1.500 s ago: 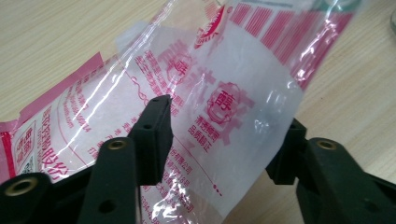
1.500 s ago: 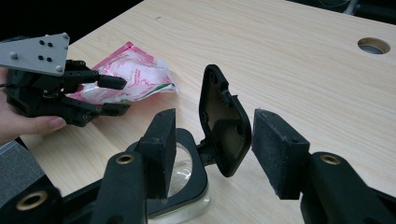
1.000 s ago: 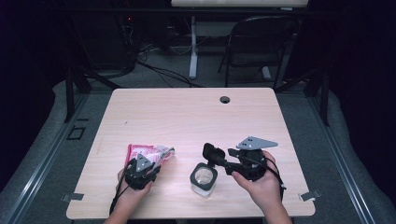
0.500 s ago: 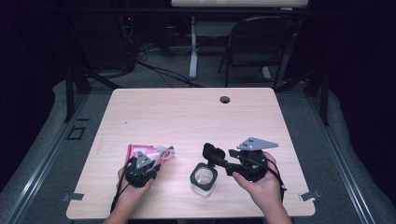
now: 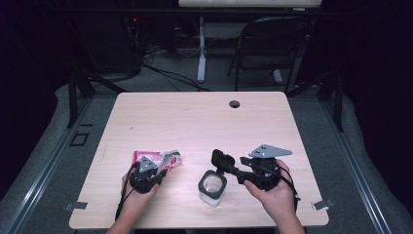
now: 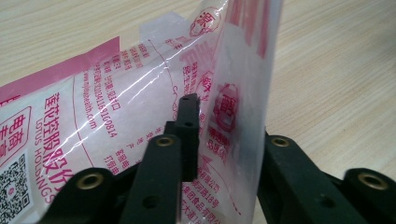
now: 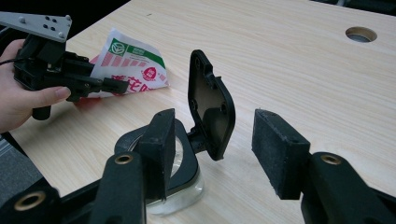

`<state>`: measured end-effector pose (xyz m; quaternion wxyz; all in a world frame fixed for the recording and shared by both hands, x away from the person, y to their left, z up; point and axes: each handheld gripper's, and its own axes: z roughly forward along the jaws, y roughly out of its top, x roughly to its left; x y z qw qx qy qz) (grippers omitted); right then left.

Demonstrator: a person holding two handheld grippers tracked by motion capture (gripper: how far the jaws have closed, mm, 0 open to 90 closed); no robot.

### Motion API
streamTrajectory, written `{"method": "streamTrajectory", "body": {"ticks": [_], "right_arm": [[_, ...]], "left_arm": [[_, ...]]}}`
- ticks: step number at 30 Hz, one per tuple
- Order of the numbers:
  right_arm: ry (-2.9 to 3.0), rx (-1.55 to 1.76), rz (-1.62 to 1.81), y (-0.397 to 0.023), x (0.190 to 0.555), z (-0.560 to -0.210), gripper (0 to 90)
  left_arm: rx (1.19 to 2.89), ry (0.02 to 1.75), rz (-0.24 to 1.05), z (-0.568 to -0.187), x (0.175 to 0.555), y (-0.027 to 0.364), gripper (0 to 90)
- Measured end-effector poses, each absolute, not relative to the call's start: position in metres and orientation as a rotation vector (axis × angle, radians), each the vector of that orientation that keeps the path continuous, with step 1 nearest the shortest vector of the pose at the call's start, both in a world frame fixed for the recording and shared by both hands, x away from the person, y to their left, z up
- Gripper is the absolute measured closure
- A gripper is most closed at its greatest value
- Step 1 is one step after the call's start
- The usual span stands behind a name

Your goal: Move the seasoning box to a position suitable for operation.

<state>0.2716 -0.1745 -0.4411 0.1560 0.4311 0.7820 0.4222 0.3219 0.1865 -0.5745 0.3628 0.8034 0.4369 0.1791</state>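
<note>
Nearest the table's [image 5: 146,122] front edge, the jar [image 5: 212,187] sits just left of the right gripper [image 7: 210,144]. It is clear glass with a black hinged lid [image 7: 211,108], and that lid stands upright, tipped back toward the far side. The right gripper's jaws are spread wide with the raised lid between them, touching neither pad as far as I can tell. It looks as though the person holds the lid's space open, keeping the mouth of the jar free for filling.

To the left, slightly farther in, the left gripper [image 5: 145,171] is clamped on a packet [image 6: 140,93], a clear plastic pouch with pink print and a green band at its top. In the left gripper view the jaws pinch a fold of the film, and the pouch rises up between them. The rest of the packet lies on the wood just beyond the gripper. Gripping it by an edge probably serves to lift and tilt it toward the jar, which stands near but clearly apart.

Nothing lies between packet and jar, so the path looks free; only the upright lid could catch the pouch on the way over.

Farther off there is a cable hole [image 5: 234,104] near the table's far edge. Beyond the table stand a folding chair [image 5: 268,44] and some cables [image 5: 165,73] on the floor.
</note>
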Motion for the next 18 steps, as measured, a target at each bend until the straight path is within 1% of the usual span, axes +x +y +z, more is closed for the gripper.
{"method": "streamTrajectory", "body": {"ticks": [4, 8, 13, 18], "right_arm": [[2.246, 1.23, 1.204, -0.1756, 0.2715, -0.4412, 49.7], [2.24, 1.241, 1.206, -0.1759, 0.2715, -0.4422, 49.7], [2.243, 1.243, 1.202, -0.1755, 0.2716, -0.4429, 49.7], [2.242, 1.241, 1.203, -0.176, 0.2718, -0.4429, 49.7]], "left_arm": [[2.074, 1.12, 0.471, -0.5743, 0.3227, 0.1873, 85.2], [2.086, 1.108, 0.482, -0.5741, 0.3228, 0.1872, 88.6], [2.096, 1.095, 0.497, -0.5734, 0.322, 0.1863, 90.0], [2.098, 1.087, 0.481, -0.5701, 0.323, 0.1877, 90.0]]}}
